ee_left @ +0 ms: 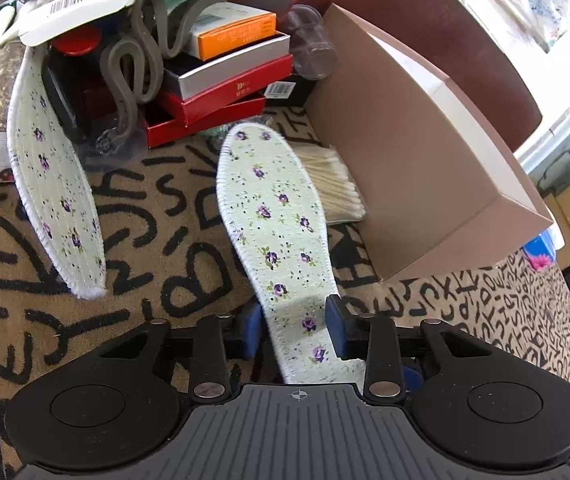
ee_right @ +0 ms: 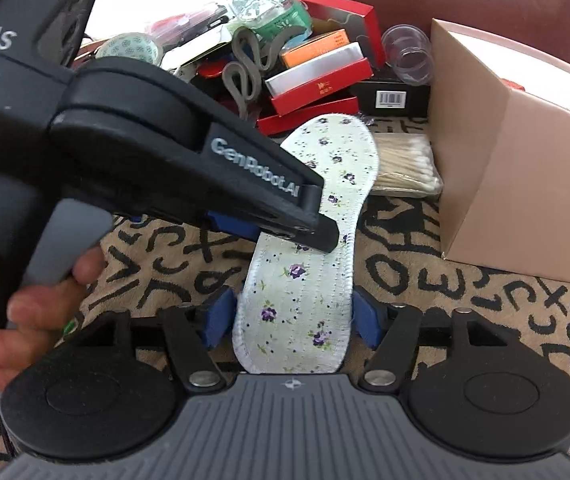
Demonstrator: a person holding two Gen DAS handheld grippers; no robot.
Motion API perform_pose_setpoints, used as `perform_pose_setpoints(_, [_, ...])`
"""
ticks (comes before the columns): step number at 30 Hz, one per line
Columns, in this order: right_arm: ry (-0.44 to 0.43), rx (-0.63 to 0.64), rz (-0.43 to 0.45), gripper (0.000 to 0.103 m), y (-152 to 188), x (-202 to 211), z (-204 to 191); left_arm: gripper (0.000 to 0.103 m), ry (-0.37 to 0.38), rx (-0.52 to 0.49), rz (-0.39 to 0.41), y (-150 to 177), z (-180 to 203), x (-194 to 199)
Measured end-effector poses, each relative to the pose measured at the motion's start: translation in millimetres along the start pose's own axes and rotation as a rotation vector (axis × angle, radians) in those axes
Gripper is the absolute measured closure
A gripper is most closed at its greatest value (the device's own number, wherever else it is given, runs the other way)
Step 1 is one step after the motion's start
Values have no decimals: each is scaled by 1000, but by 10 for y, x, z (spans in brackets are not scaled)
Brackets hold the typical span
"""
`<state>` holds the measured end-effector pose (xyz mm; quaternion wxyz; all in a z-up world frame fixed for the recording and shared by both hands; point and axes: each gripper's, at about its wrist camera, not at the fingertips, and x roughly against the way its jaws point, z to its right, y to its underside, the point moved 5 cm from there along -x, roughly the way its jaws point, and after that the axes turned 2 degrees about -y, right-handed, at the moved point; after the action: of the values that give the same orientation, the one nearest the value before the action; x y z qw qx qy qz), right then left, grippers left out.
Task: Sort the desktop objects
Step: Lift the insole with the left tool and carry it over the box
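Observation:
A white floral insole (ee_left: pixel 273 216) runs between the fingers of my left gripper (ee_left: pixel 293 326), which look closed against its edges. In the right wrist view the same insole (ee_right: pixel 317 280) lies between the blue pads of my right gripper (ee_right: pixel 291 316), which also press its sides near the heel. The left gripper's black body (ee_right: pixel 189 152) crosses over the insole's middle there. A second floral insole (ee_left: pixel 51 184) leans at the left, untouched.
An open brown cardboard box (ee_left: pixel 425 152) stands at the right, also in the right wrist view (ee_right: pixel 517 168). A pack of cotton swabs (ee_left: pixel 337 184) lies beside it. A pile of red and orange boxes (ee_left: pixel 225 80), a grey strap, tape rolls and plastic cups sits behind.

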<state>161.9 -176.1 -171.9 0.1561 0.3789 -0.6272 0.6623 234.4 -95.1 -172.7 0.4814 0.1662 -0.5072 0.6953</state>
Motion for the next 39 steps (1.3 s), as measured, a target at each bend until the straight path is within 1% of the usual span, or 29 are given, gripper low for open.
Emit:
perform_pose_setpoints(4, [22, -12, -1, 32, -28, -19, 23, 55, -5, 4, -14, 28, -25, -23])
perform_pose_setpoints(6, [13, -14, -7, 32, -23, -38, 26, 56, -5, -5, -15, 46, -21, -6])
perform_pose_setpoints(8, [13, -10, -12, 38, -1, -27, 24, 57, -14, -20, -15, 61, -15, 18])
perform_pose_setpoints(9, [13, -10, -14, 39, 2, -20, 25, 58, -13, -21, -18, 73, -20, 36])
perform_pose_setpoints(11, [3, -20, -14, 39, 2, 14, 29, 62, -10, -12, -17, 78, -24, 69])
perform_pose_setpoints(12, [0, -21, -14, 40, 3, 33, 25, 64, -10, -10, -15, 77, -17, 90])
perform_pose_setpoints(14, [0, -17, -8, 40, 4, 87, 9, 63, -12, -19, -2, 82, 13, 160])
perform_pose_setpoints(17, [-13, -26, 24, 40, -37, 220, -4, 63, -17, -36, 22, 69, 84, 304])
perform_pose_setpoints(21, [-11, 0, 80, 40, -149, 473, -36, 63, -12, -72, 81, 0, 270, 561])
perform_pose_setpoints(25, [-4, 13, 155, 40, -302, 764, -12, 63, -6, -110, 149, -125, 512, 811])
perform_pose_setpoints(30, [24, 22, 242, 40, -514, 1095, 113, 63, 45, -161, 200, -337, 871, 1000])
perform_pose_setpoints(34, [70, 24, 290, 40, -675, 1289, 303, 63, 74, -204, 225, -556, 1175, 995])
perform_pose_setpoints(39, [111, 13, 322, 40, -878, 1408, 628, 63, 134, -221, 208, -852, 1470, 842])
